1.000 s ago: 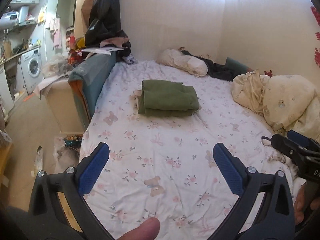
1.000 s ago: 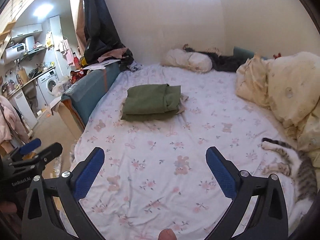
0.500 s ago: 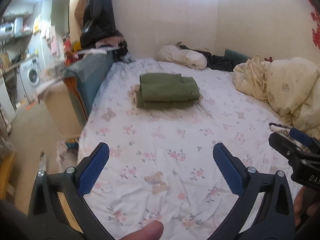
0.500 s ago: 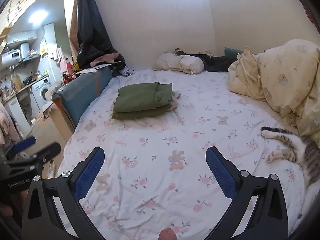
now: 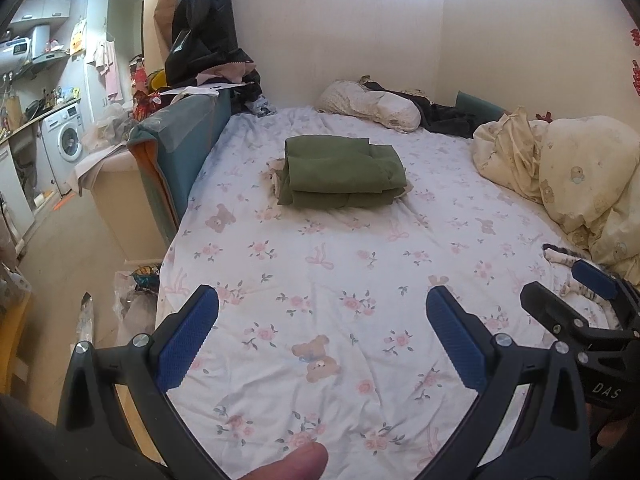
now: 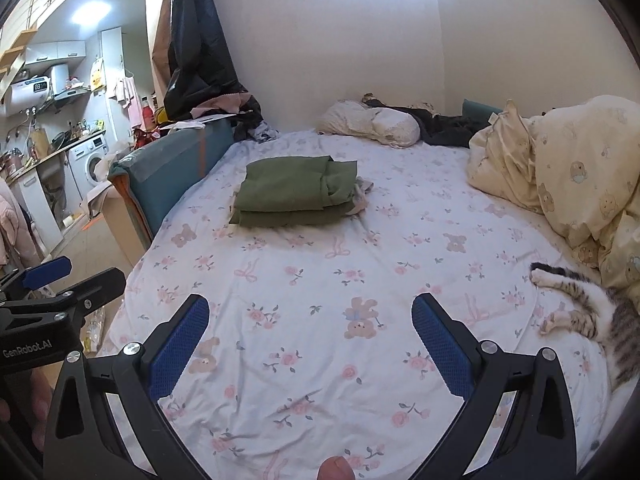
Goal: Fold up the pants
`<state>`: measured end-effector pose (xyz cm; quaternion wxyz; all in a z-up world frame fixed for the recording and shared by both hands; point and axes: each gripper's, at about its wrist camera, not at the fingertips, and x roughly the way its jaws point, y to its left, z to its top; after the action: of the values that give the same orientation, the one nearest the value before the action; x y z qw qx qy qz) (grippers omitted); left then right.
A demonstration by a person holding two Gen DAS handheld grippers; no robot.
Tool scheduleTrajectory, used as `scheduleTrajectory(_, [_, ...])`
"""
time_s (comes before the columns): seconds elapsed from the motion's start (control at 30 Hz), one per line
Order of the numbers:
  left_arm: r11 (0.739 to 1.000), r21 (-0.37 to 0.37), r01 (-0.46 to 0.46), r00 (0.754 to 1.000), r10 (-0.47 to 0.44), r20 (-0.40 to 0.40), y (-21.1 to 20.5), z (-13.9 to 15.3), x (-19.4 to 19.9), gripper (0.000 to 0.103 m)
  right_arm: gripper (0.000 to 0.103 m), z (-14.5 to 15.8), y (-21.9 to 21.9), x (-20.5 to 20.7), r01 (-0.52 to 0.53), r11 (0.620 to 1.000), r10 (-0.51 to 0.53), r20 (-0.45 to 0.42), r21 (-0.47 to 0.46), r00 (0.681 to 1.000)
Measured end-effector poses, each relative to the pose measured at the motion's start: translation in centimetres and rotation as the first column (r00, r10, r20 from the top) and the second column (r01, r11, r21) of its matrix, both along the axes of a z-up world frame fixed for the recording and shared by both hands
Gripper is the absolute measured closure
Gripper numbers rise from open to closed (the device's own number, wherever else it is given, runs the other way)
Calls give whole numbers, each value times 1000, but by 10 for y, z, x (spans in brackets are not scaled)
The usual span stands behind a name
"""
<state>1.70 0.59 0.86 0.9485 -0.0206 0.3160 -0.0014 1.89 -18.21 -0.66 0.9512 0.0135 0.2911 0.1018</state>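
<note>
1. Since a second ago both grippers are sitting slightly lower and nearer the bed; in the left wrist view the folded pants are appearing a bit larger and the quilt is taking up more of the right side. The pants themselves are not shifting.
2. Readable text: "GenRobot.AI" is showing on the left gripper's body in the right wrist view, "DAS" on the right gripper's body in the left wrist view (rest cut off by the frame edge). The water heater on the kitchen wall is showing a lit display, digits too small to be sure of.
3. The left gripper is hanging with its blue pads spread wide, gripping nothing, over the flowered bedsheet near the foot of the bed.
4. The right gripper is likewise gaping wide and empty, hovering over the same sheet.
5. The pants are lying as a green folded stack mid-bed, toward the side by the teal padded board, well apart from both grippers.
6. A tabby cat is stretching out at the right edge, beside the quilt.
</note>
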Motion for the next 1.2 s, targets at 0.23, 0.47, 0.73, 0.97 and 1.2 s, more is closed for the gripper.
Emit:
scheduleTrajectory(0.23, [1000,8,5,1000,-5,4,-1,-1,0,1,0,1,-1,1,9,1000,-8,-7,10,1000])
scheduleTrajectory(0.47, [1000,9,6,1000,-6,5,-1,0,-1,1,0,0,-1,0,18,1000,-18,-10,15,1000])
scheduleTrajectory(0.73, [1000,10,4,1000,-4,7,-1,0,-1,1,0,0,-1,-1,25,1000,-25,-11,19,1000])
scheduleTrajectory(0.97, [1000,11,5,1000,-5,7,-1,0,-1,1,0,0,-2,-1,25,1000,-25,-11,19,1000])
scheduleTrajectory(1.2, [1000,9,4,1000,-4,8,-1,0,-1,1,0,-1,-2,0,24,1000,-23,-11,19,1000])
